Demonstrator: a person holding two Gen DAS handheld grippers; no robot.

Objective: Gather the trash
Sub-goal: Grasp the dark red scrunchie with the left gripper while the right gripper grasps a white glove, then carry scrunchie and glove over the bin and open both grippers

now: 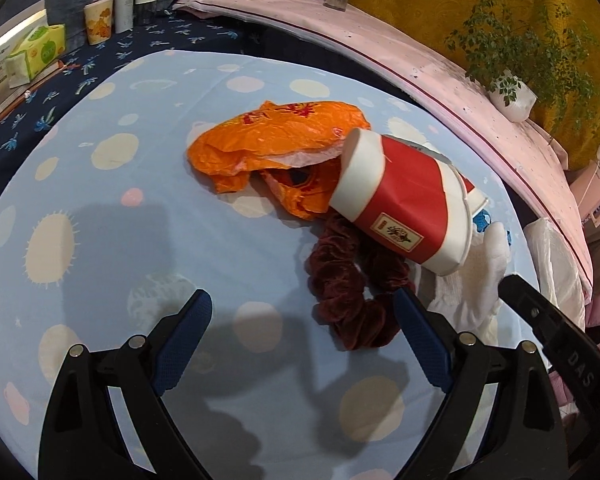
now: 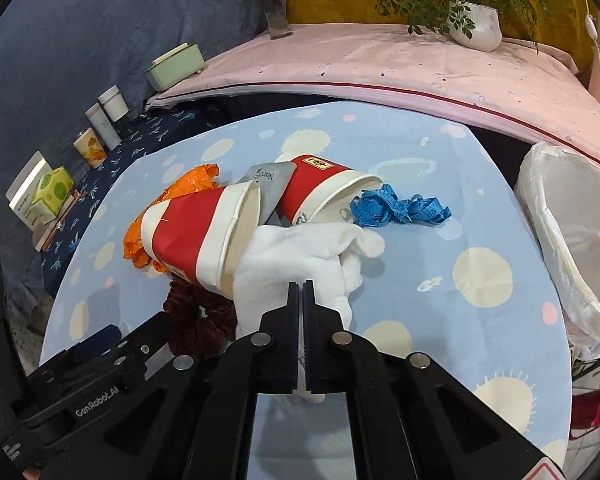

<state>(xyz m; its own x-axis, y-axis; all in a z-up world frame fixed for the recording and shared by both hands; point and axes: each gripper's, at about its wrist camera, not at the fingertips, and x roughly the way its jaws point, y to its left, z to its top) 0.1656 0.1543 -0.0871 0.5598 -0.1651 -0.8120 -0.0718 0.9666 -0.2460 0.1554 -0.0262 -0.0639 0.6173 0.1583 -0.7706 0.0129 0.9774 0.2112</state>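
A heap of litter lies on the round blue spotted table (image 1: 100, 208): an orange plastic bag (image 1: 268, 140), a tipped red-and-white paper cup (image 1: 404, 200), a dark red scrunchie (image 1: 352, 280) and a white glove (image 1: 476, 280). My left gripper (image 1: 302, 300) is open above the table, its right finger beside the scrunchie and nothing between the pads. In the right wrist view my right gripper (image 2: 302, 292) is shut on the near edge of the white glove (image 2: 300, 252). Behind it lie the cup (image 2: 196, 240), a second cup (image 2: 320, 188), a grey packet (image 2: 268, 184) and a blue measuring tape (image 2: 396, 208).
A bin with a white plastic liner (image 2: 572, 240) stands off the table's right edge. A pink-covered ledge (image 2: 380, 68) with a potted plant (image 2: 476, 24) runs behind. Tissue box (image 1: 40, 48), cups and jars line the dark blue cloth at far left.
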